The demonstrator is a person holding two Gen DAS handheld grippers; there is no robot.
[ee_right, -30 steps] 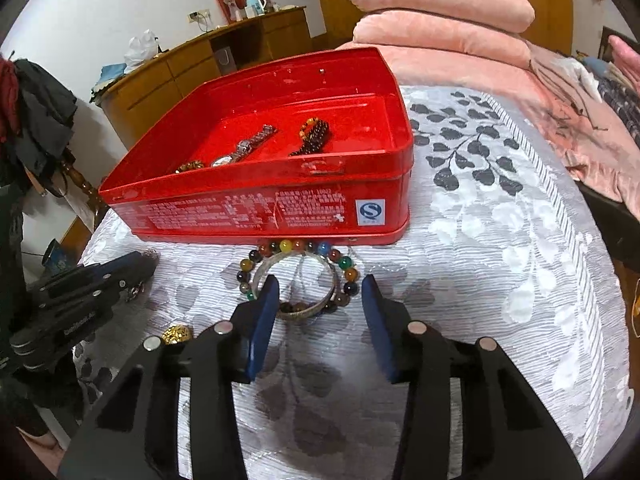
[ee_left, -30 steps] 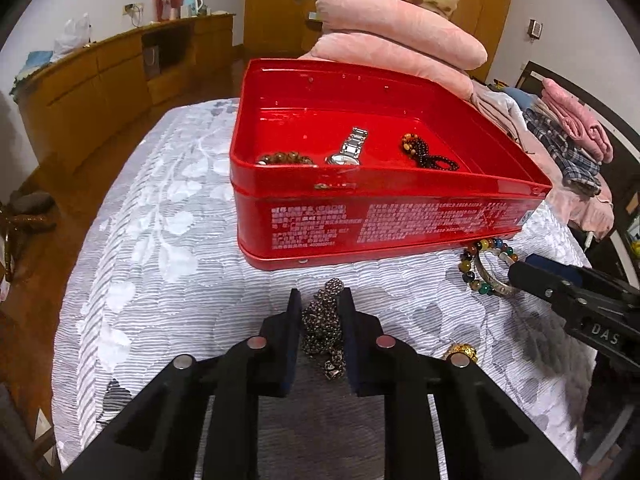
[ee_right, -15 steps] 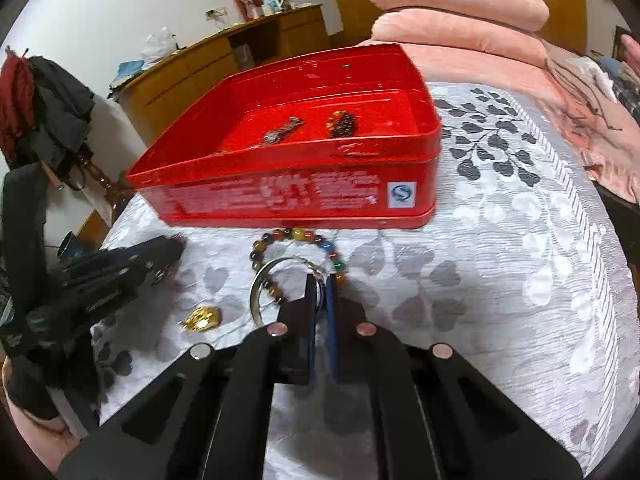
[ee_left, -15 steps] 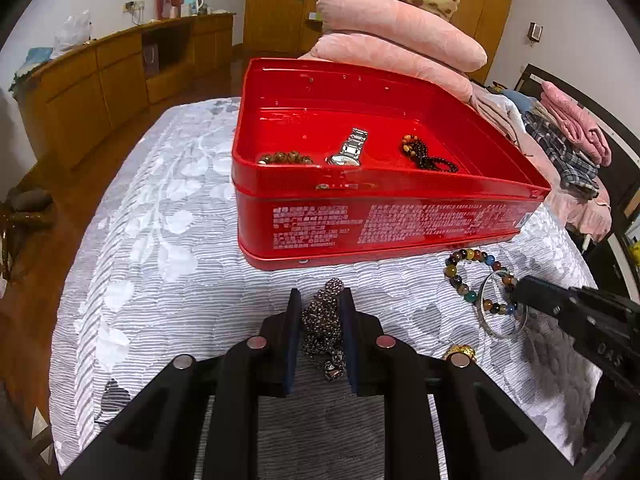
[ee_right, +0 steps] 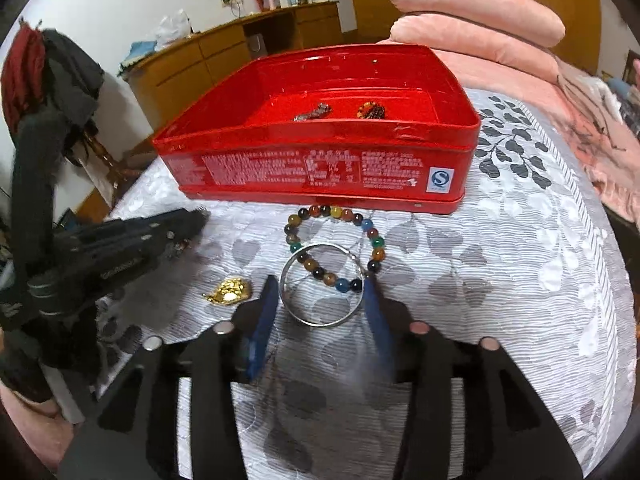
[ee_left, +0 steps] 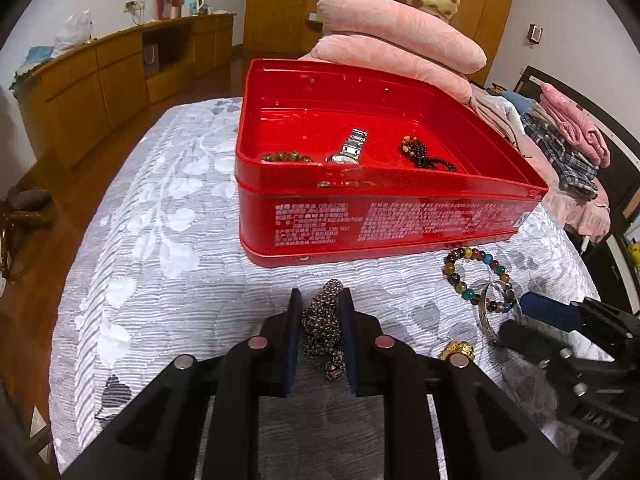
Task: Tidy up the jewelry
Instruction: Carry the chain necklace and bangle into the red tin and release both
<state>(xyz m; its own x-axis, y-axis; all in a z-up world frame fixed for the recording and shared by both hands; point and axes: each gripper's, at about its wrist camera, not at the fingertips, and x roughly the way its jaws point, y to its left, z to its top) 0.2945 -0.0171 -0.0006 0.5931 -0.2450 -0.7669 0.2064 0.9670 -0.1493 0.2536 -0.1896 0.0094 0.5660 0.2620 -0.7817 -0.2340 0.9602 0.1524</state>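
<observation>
A red tin box (ee_left: 384, 220) stands open on the bed and holds a silver watch (ee_left: 350, 148) and two beaded bracelets (ee_left: 424, 154). My left gripper (ee_left: 320, 338) is shut on a dark beaded necklace (ee_left: 324, 320) that lies on the bedspread before the box. My right gripper (ee_right: 322, 308) is open, its fingers on either side of a silver bangle (ee_right: 320, 284). The bangle overlaps a multicolour bead bracelet (ee_right: 340, 240). A gold pendant (ee_right: 230, 292) lies left of the right gripper.
The grey leaf-patterned bedspread (ee_left: 160, 240) covers the bed. Pink folded quilts (ee_left: 400, 40) are stacked behind the box. Wooden cabinets (ee_left: 100, 80) line the left wall. Folded clothes (ee_left: 568, 136) lie at the right.
My right gripper was open, shut near the bangle half a second ago, and is open again around it. The left gripper stays shut on the necklace.
</observation>
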